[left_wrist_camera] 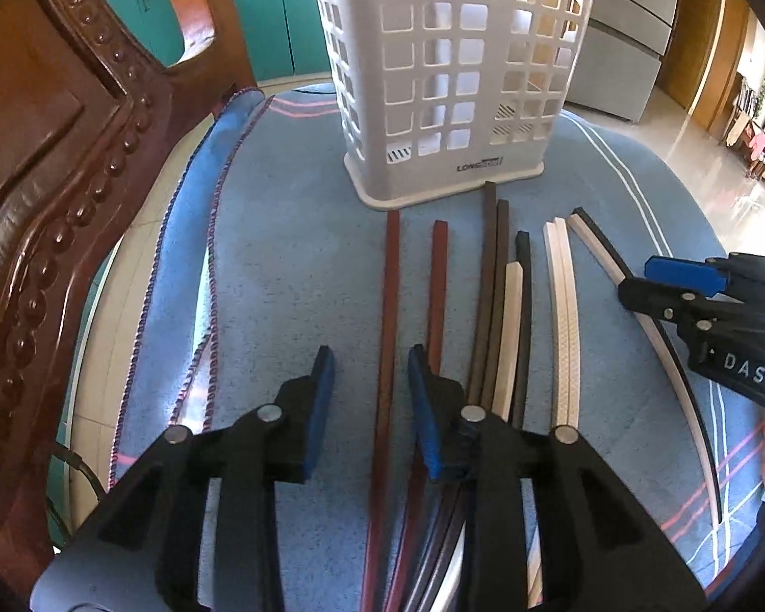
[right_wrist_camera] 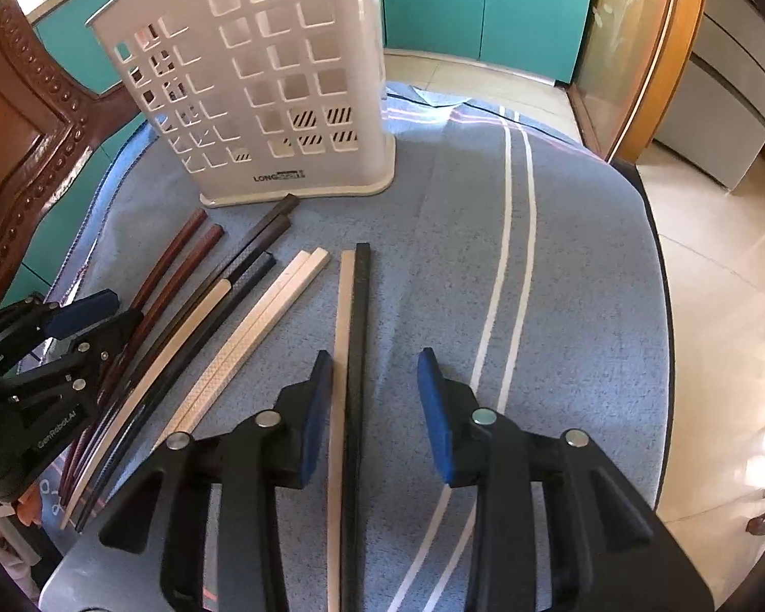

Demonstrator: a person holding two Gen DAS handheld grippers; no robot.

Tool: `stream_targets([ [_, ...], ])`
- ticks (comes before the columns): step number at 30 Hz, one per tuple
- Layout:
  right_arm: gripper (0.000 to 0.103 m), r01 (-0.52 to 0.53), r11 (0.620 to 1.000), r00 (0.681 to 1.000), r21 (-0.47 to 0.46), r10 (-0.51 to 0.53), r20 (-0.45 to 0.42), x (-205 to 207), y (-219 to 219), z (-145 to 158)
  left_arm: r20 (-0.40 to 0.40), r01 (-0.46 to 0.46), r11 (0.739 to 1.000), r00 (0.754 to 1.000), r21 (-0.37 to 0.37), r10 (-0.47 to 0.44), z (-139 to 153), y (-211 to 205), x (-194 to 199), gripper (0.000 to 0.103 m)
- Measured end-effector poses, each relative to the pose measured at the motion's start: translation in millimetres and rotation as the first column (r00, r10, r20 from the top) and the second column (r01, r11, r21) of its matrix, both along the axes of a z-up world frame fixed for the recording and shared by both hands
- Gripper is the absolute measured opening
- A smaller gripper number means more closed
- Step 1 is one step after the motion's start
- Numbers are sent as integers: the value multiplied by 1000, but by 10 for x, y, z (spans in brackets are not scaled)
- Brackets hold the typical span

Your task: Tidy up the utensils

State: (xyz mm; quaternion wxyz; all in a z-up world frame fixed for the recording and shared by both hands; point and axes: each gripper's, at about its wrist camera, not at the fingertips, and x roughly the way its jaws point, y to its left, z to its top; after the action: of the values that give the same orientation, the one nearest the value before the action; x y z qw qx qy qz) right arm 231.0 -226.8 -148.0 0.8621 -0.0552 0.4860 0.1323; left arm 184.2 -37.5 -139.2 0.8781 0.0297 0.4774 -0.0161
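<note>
Several chopsticks lie side by side on a blue cloth in front of a white slotted utensil holder. My left gripper is open over the red-brown pair. One red-brown chopstick runs between its pads without being pressed; the other passes under the right finger. My right gripper is open astride a cream chopstick and a black chopstick, which lie close to its left pad. Each gripper shows at the edge of the other's view: right gripper, left gripper.
Between the two pairs lie a dark brown pair, a cream and black pair and a textured cream pair. A carved wooden chair stands at the left. Teal cabinets are behind, tiled floor at the right.
</note>
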Motion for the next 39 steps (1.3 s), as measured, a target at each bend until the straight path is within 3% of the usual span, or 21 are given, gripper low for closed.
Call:
stream_targets([
  [1,30,-4,1000,1000,-3,4,4,-22,29,1,1,1,1000,1000,0,-1,-2,-5,-6,31],
  [3,13,-15,1000,1000,16,15,-3,-16,65,-4,1,2,1000,1000,-1,-2,2,5,-22,31],
  [5,13,-14,1000,1000,26,14,-3,-21,74,-9,2,4,1000,1000,-7,-4,3,6,-28,30],
  [10,12,-11,991,999,137,16,-34,-24,-11,20,12,5,999,1000,-39,-4,38,40,-67,9],
  [19,12,-9,970,1000,243,14,-21,-40,-244,222,66,36,989,997,-142,-27,286,121,-202,8],
  [26,14,52,987,999,150,-51,-14,-10,-372,208,20,-20,988,1000,-153,23,194,236,-110,11],
  [39,17,92,994,996,66,-90,-25,14,-444,51,-6,-24,996,1000,-90,24,12,100,88,24],
])
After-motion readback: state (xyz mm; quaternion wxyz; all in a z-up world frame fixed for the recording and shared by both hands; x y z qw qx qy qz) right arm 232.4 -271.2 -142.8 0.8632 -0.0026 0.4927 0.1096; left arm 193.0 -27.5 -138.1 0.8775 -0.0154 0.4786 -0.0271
